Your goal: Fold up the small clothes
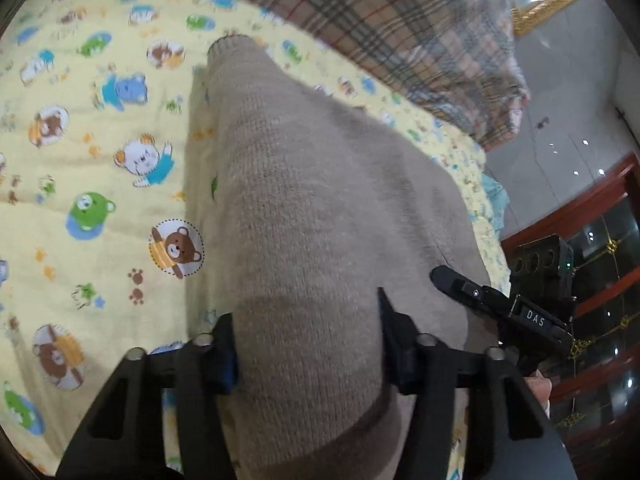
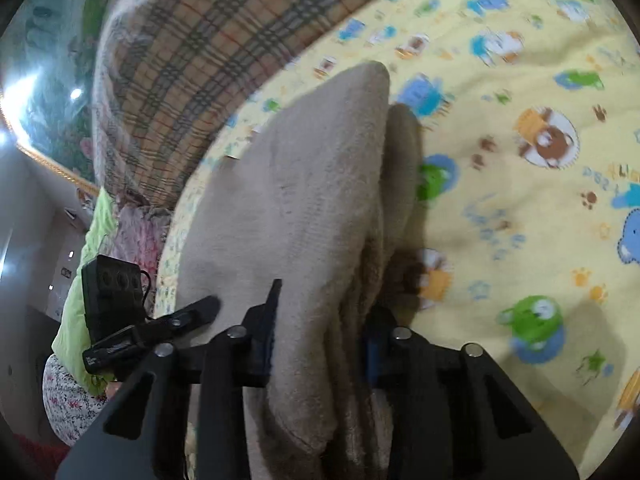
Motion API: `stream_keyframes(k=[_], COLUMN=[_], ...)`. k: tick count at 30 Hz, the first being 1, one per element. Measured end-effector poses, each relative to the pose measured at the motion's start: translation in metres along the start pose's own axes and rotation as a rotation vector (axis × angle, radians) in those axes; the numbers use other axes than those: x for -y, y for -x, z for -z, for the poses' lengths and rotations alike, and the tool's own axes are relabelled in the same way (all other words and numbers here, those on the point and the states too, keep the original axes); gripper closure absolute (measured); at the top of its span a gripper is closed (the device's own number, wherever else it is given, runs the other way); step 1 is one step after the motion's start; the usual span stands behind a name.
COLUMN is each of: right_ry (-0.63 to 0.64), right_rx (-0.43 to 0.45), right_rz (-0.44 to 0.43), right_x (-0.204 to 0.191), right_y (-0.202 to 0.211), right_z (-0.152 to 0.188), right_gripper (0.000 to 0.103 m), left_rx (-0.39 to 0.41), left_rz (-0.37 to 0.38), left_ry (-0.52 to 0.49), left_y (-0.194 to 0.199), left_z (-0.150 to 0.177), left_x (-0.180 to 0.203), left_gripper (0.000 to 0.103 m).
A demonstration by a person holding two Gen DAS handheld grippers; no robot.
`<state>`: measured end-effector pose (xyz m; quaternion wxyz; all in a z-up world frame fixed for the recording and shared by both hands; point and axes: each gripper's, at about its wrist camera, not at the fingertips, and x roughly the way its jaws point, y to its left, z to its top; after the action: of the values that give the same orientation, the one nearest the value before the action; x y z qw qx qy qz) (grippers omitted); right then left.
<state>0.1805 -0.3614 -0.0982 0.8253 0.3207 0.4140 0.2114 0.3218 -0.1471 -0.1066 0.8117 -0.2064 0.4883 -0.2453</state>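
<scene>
Sweater (image 1: 312, 208), beige knit, is lying on the yellow cartoon-print blanket (image 1: 80, 152), stretching away from you toward the plaid cushion (image 1: 400, 20). Going left to right: your left gripper (image 1: 308, 344) is clamping a thick bunch of the near hem, fingers (image 1: 226, 356) pressing into the knit on both sides. In the same view the right gripper (image 1: 460, 284) is poking in at the right edge, over the cloth. From the right wrist view, your right gripper (image 2: 320, 336) is pinching a gathered fold of the same sweater (image 2: 312, 184), with layers stacking up between the jaws. Both are grasping fabric, neither is empty. Expect it to be handling soft, light and floppy, sagging wherever you are not supporting it; fuzzy knit is likely grippy, not slippery, but stretchy. Best holds look like the hem corners or side seams, keeping both layers pinched together so the fold is carrying over evenly.
</scene>
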Motion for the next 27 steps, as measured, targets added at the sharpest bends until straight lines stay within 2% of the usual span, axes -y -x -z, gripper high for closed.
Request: stream_keyframes(k=[2,5,7,11,16,18,22,25,27], right_ry=[0.010,0.038,0.063,0.105,0.106,0.107,0.101,0.082,0.074], right_rx=[0.026,0.045,0.037,-0.005,-0.104,-0.145,-0.169,-0.186,-0.193], right_rz=[-0.022,-0.077,-0.111,-0.213,-0.287,-0.293,-0.263,-0.211,-0.180], right_x=[-0.011,-0.040,-0.060,-0.104,-0.142,-0.152,-0.152,-0.142,-0.142], right_y=[0.006,0.010,0.005,-0.023,-0.080,-0.102,-0.119,-0.124,-0.125], right_z=[0.005,0.020,0.034,0.066,0.095,0.106,0.115,0.116,0.118], right_gripper=[0.072,0.073,0.073,0.073,0.073,0.073,0.072,0.065,0.058], left_rx=[0.021,0.076,0.113,0.148,0.173,0.170,0.163,0.171,0.171], left_rz=[0.026,-0.002,-0.007,-0.015,-0.088,-0.087,-0.020,-0.007,-0.025], left_ry=[0.000,-0.015,0.007,0.067,0.094,0.117,0.180,0.200,0.211], left_y=[0.018,0.058,0.094,0.154,0.204,0.210,0.208,0.202,0.201], left_z=[0.007,0.023,0.039,0.063,0.090,0.096,0.112,0.116,0.118], left_x=[0.000,-0.004,-0.022,-0.062,-0.108,-0.127,-0.167,-0.177,-0.179], left_gripper=[0.055,0.055,0.055,0.055,0.055,0.055,0.051,0.042,0.036])
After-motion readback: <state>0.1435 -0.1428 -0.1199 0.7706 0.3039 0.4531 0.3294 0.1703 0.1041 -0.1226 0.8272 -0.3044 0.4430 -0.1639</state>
